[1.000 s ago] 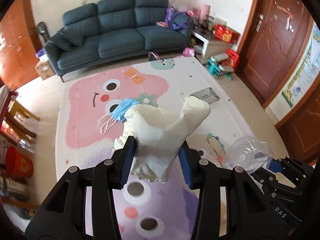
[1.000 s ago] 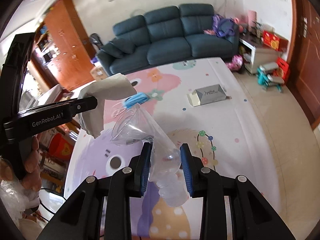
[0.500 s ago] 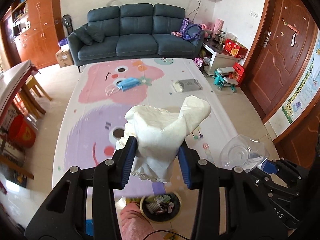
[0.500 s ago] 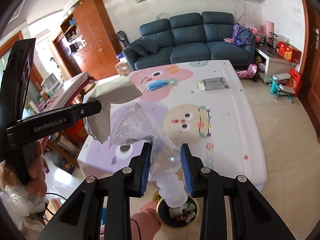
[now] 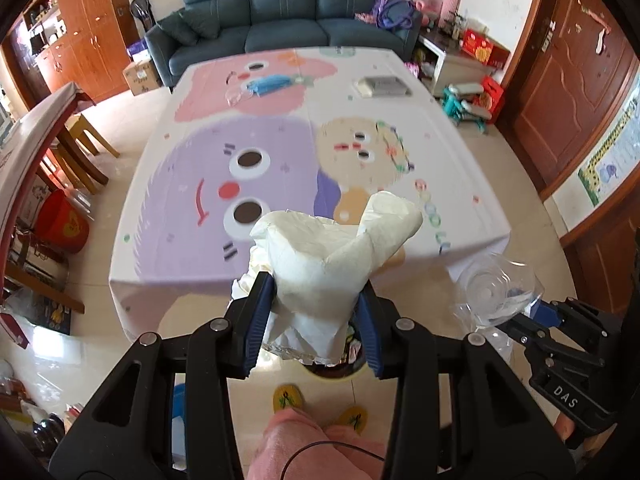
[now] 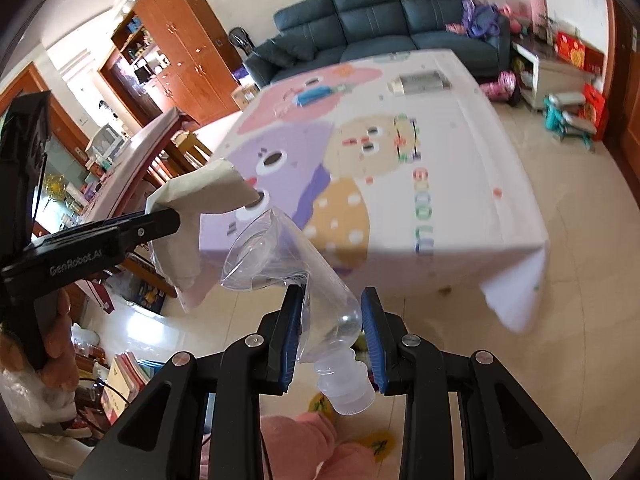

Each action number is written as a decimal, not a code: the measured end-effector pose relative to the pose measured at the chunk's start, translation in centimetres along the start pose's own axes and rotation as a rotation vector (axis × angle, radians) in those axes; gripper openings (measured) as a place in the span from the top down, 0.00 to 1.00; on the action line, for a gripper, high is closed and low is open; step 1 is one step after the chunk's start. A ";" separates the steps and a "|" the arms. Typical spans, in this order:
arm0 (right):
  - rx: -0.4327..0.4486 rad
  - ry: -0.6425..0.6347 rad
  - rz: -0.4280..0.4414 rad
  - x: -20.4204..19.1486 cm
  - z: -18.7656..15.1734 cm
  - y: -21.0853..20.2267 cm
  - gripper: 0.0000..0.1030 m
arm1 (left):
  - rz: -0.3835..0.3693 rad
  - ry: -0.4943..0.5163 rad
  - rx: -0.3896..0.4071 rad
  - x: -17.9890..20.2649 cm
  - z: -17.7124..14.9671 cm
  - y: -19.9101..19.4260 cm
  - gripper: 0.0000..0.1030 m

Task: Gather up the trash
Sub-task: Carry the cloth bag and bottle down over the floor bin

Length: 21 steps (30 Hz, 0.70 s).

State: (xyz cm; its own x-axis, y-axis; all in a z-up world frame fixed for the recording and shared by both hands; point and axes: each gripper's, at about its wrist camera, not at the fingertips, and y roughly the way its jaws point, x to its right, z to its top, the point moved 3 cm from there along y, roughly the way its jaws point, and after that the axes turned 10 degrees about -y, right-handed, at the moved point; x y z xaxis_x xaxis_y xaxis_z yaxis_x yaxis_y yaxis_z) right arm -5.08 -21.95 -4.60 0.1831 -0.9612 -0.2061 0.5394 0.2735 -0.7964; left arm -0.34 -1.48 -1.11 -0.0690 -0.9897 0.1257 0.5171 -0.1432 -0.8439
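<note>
Left hand-held gripper (image 5: 316,316): pinching a crumpled white paper wad (image 5: 332,256), held off the table's near edge.
Right hand-held gripper (image 6: 332,336): pinching a crushed clear plastic bottle (image 6: 292,268), cap end down.
Table (image 5: 168,184): covered by a cartoon-print cloth; a blue face mask (image 5: 266,83) far left, a flat grey box (image 5: 382,85) far right.
Room: dark blue sofa (image 5: 280,4) beyond the table, wooden cabinets (image 5: 84,32) left, wooden door (image 5: 568,72) right, tiled floor (image 5: 100,360).
</note>
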 end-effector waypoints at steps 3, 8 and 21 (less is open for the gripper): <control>-0.049 0.022 -0.002 -0.1 -1.6 1.9 0.71 | 0.007 0.021 -0.032 -0.6 -0.9 1.8 0.64; -0.128 0.065 -0.008 -0.4 -4.3 6.4 0.71 | 0.001 0.055 -0.104 -2.2 -3.3 5.7 0.64; -0.279 0.291 -0.086 2.4 -13.9 23.3 0.71 | -0.042 0.139 -0.275 -5.1 -11.6 22.3 0.64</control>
State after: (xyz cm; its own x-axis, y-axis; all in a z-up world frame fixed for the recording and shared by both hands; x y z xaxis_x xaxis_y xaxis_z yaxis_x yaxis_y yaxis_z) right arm -3.46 -18.37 -31.54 -0.1145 -0.9608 -0.2524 0.2921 0.2103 -0.9330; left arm 1.65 0.26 -26.62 -0.2108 -0.9717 0.1067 0.2622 -0.1613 -0.9514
